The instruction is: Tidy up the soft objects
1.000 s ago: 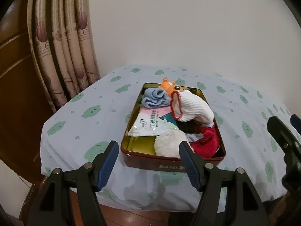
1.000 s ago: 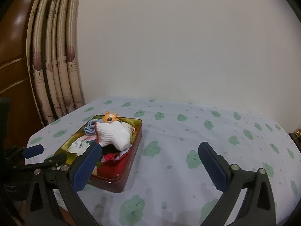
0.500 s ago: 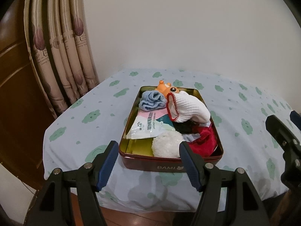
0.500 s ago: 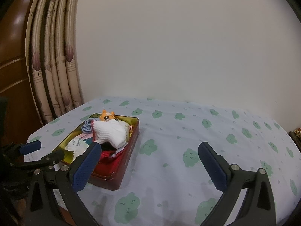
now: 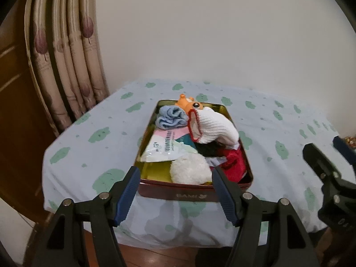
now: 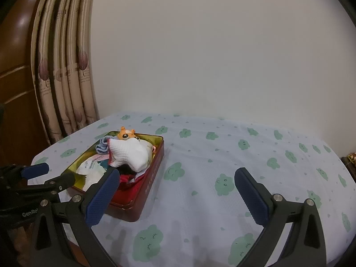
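Pulled back a little from the tin since a second ago, both tongs; tin now sitting smaller and farther off in each view, contents unshifted.

One red metal tin on the bench, near its left front corner, lid off, gold inside. Bench covered by one pale blue cloth printed with green clouds.

Counted inside the tin: one rolled blue cloth at the far left; one orange toy animal at the far edge, just beside the blue roll; one white sock with red-trimmed opening lying across the middle and propped above the rest; one flat printed packet along the left side; one fluffy white ball at the near edge; one red fabric piece in the near right corner, touching the ball's side; something dark beneath the sock, too hidden to name.

Left tongs spread wide, empty, two blue-padded fingers flanking the tin's near wall in the view, hovering short of it. Right tongs likewise parted and empty, above bare cloth to the right of the tin, well apart from its contents.

One set of beige pleated curtains with maroon leaf prints at the left, dark wood panelling beside them, plain cream wall behind.
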